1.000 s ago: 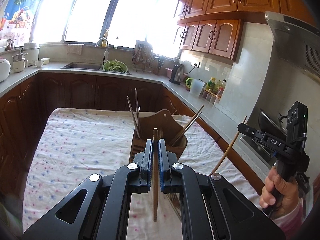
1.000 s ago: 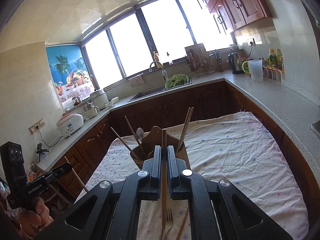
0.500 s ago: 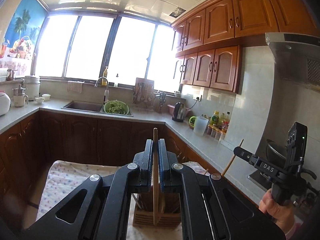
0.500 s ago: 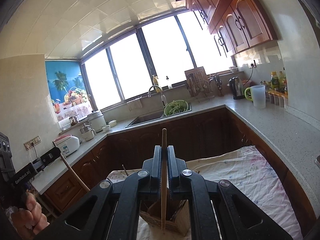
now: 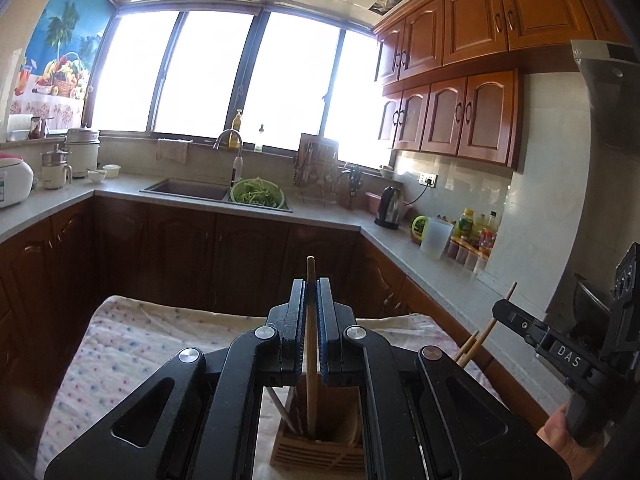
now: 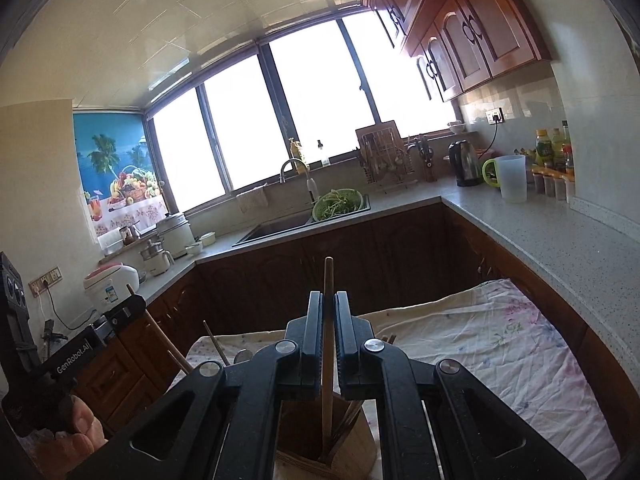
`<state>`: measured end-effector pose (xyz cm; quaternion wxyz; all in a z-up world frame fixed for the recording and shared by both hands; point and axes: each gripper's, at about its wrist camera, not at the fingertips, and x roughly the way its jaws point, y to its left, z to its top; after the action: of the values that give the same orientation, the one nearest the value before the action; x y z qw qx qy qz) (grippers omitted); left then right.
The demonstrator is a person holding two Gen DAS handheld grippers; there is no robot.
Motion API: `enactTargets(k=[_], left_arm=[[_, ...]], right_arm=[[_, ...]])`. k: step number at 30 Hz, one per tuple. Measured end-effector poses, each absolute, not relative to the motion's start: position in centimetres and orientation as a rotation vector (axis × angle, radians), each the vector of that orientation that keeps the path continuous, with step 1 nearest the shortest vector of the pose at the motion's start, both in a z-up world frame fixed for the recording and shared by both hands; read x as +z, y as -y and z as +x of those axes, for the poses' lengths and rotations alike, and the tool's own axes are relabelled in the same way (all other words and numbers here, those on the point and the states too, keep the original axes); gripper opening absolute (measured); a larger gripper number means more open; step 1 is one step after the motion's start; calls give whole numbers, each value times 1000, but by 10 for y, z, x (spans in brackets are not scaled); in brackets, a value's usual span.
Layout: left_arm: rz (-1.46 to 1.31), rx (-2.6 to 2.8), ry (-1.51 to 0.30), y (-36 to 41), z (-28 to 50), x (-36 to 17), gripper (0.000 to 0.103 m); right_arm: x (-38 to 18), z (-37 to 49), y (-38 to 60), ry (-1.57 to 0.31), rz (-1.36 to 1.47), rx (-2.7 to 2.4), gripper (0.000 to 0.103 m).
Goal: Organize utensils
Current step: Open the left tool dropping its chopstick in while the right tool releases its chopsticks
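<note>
chopsticks (image 5: 310,344) (image 6: 328,344) over wooden holder (image 5: 320,446)

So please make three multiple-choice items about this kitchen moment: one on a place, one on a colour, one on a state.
1. Where does the lower end of the chopstick held by the left tool point?
A. into the wooden utensil holder
B. into the sink
C. onto the bare cloth

2. What colour is the colander of greens at the sink?
A. red
B. green
C. blue

3. What state is the right tool in?
A. wide open and empty
B. shut on a fork
C. shut on a chopstick

Key: 1 A, since the left wrist view shows the stick's lower end going down into the holder's compartment. 2 B, since its rim is plainly green in both views. 3 C, since the right wrist view shows both jaws pressed on a thin wooden stick standing upright.
</note>
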<state>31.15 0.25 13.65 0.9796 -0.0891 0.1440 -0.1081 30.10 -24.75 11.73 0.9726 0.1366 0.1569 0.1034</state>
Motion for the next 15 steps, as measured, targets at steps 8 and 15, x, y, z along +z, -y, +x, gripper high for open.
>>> enactTargets(k=[8, 15], left_arm=[[-198, -215, -382, 0, 317, 97, 4], [-188, -208, -388, 0, 317, 94, 4]], right_arm=[[85, 306, 243, -394, 282, 209, 5], [81, 309, 240, -421, 274, 214, 5]])
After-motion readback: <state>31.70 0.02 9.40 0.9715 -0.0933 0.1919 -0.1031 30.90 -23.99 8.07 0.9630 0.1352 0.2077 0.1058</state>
